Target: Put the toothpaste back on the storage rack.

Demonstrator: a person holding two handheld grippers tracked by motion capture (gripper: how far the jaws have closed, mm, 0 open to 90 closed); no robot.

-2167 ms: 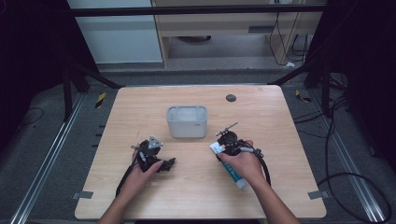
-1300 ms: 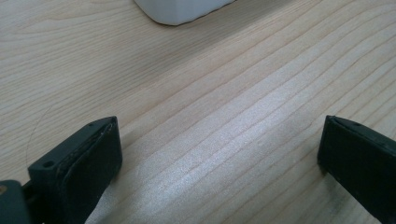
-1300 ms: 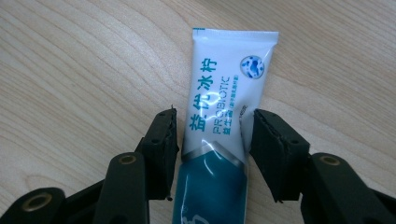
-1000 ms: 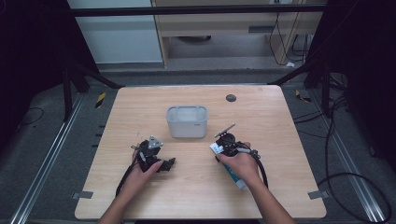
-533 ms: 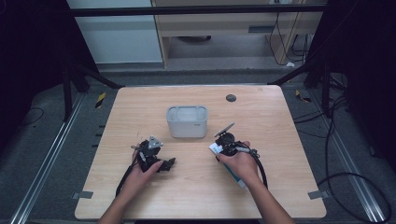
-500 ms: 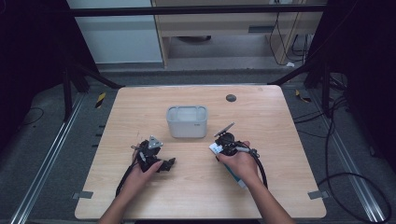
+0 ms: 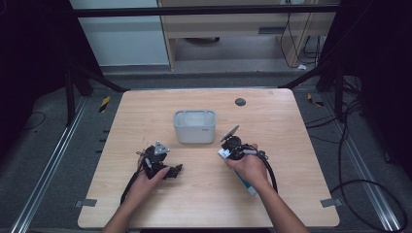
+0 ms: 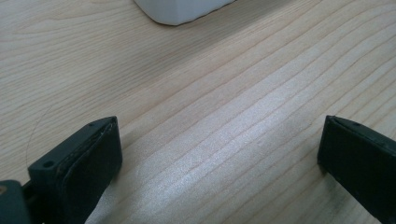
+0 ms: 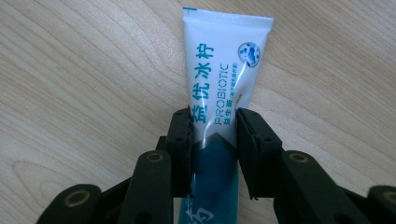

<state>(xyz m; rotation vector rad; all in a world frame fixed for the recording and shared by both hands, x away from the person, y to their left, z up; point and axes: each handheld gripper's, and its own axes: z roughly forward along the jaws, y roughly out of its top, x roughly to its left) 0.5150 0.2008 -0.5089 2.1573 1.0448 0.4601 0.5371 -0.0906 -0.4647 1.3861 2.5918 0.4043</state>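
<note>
A white and teal tube [image 9: 224, 74] printed PROBIOTIC lies flat on the wooden table [image 7: 291, 145], its white crimped end pointing away from my right gripper [image 9: 214, 126]. The jaws have just been closing, and both pads now press on the tube's sides where white meets teal. In the high view the tube [image 7: 224, 153] pokes out beside my right gripper [image 7: 230, 151] and runs back under the hand. My left gripper [image 7: 167, 171] rests on the table left of centre. Its jaws [image 8: 219, 149] stand wide open over bare wood.
A grey-white rectangular tub [image 7: 194, 126] stands at the table's middle, just beyond both hands; its corner [image 8: 182, 9] shows in the left gripper view. A small dark round disc [image 7: 240, 102] lies near the far edge. Cables trail from both grippers.
The right hand has edged slightly toward the tub along the tube. The left hand and the tub have stayed put.
</note>
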